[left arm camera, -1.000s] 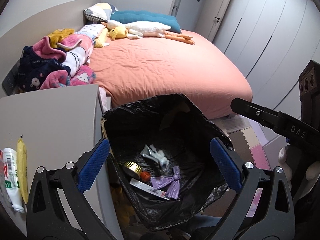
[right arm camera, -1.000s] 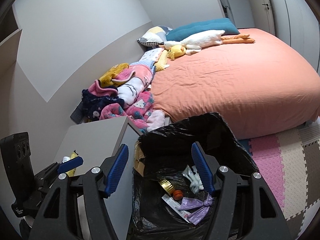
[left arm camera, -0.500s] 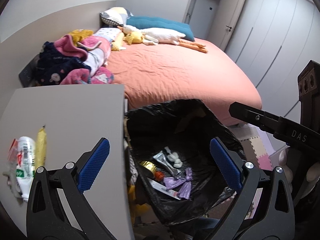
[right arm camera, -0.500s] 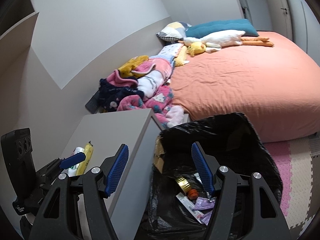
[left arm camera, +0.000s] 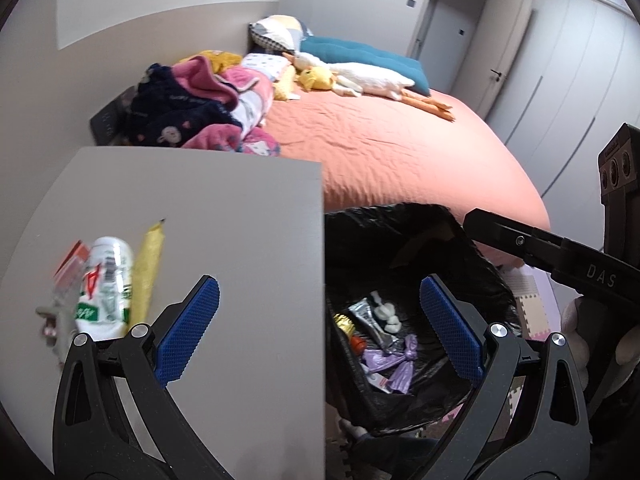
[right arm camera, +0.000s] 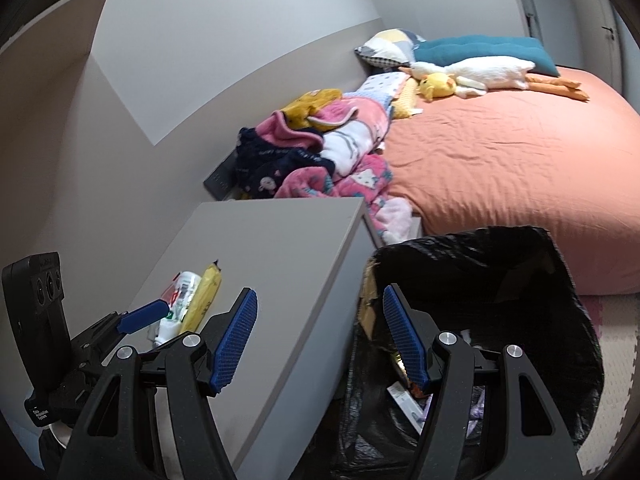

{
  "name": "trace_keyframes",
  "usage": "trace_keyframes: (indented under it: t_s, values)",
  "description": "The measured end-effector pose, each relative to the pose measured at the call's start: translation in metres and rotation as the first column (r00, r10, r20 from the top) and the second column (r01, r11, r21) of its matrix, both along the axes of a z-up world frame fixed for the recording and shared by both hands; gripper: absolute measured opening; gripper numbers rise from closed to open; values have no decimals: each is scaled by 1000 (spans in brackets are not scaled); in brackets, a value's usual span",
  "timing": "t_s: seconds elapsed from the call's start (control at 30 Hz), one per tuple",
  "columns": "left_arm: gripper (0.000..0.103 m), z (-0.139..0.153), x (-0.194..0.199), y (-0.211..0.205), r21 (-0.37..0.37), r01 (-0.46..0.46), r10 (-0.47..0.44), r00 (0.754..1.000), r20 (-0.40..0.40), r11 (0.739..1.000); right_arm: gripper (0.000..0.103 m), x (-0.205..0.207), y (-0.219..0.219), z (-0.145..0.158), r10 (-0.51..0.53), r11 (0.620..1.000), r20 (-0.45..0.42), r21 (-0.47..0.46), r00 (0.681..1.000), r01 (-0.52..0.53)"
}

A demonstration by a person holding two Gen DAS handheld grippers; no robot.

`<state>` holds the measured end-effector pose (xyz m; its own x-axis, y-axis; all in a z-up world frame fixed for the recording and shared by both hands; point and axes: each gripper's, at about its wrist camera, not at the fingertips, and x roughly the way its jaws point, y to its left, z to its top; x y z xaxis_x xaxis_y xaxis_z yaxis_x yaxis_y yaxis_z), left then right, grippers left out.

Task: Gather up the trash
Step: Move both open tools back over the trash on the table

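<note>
Both hand-held grippers hovering empty.
The left hand-held gripper [left arm camera: 320, 322] and right hand-held gripper [right arm camera: 318, 340] are gaping, released, straddling the table [left arm camera: 240, 216] edge and trash bag [left arm camera: 400, 240].

A bed [left arm camera: 400, 152] with an orange sheet (blankets [left arm camera: 208, 112] heaped at its near corner) stands beside a grey cabinet [left arm camera: 224, 216]; white wardrobes [left arm camera: 568, 92] behind.

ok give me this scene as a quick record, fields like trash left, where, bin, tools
trash left: plastic bottle, yellow wrapper, some blurred scraps beside them
where: near corner of grey cabinet top
bin: black bag-lined bin beside cabinet, wrappers already inside
left tool: open, empty, straddling the cabinet edge in view
right tool: open, empty
background: bed with orange cover, clothes pile
</note>
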<state>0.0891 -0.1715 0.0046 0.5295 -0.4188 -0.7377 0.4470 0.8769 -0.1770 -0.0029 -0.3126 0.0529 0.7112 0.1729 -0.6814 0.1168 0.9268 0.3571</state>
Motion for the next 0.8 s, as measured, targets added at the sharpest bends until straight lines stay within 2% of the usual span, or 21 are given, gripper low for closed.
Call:
trace_keyframes:
  t_s: [0.43, 0.8]
  values:
    - [97, -5, -2, 58, 15, -127, 128, 992, -12, 992, 67, 31, 54, -13, 113, 994, -30, 15, 993, -113]
    - [97, -18, 5, 107, 26, -234, 235, 971, -42, 972, 66, 61, 92, -28, 193, 980, -66, 59, 979, -189]
